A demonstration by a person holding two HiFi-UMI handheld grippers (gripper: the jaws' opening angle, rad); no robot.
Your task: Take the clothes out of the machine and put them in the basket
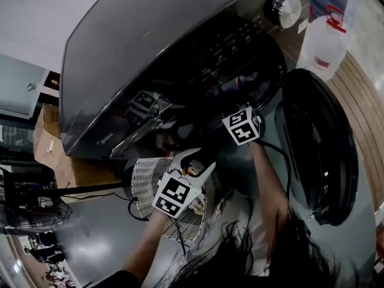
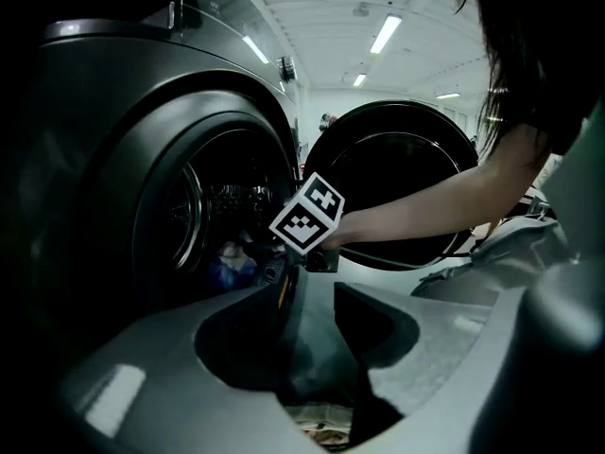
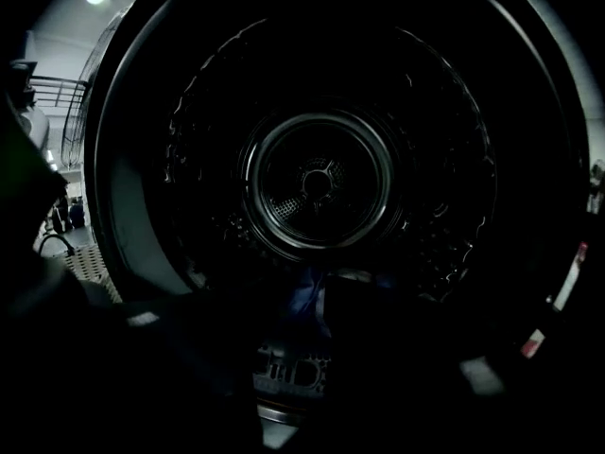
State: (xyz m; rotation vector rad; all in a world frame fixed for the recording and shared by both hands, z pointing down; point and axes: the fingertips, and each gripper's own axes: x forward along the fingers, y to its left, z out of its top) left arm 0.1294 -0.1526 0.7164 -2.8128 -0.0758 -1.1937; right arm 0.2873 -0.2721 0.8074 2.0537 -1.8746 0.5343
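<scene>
Clothes (image 3: 302,296): blue heap at six o'clock of drum (image 3: 321,183); right gripper (image 3: 317,334) at drum mouth, jaws part open, nothing pinched; left gripper (image 1: 197,164) agape, empty; basket (image 1: 144,188) at eight o'clock of it; step looks like reach-in; next move: dip to heap, clamp cloth.

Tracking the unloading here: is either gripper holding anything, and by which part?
Left gripper: jaws apart, nothing held. Right gripper reaches toward blue clothes in the drum; too dark to tell any hold.
</scene>
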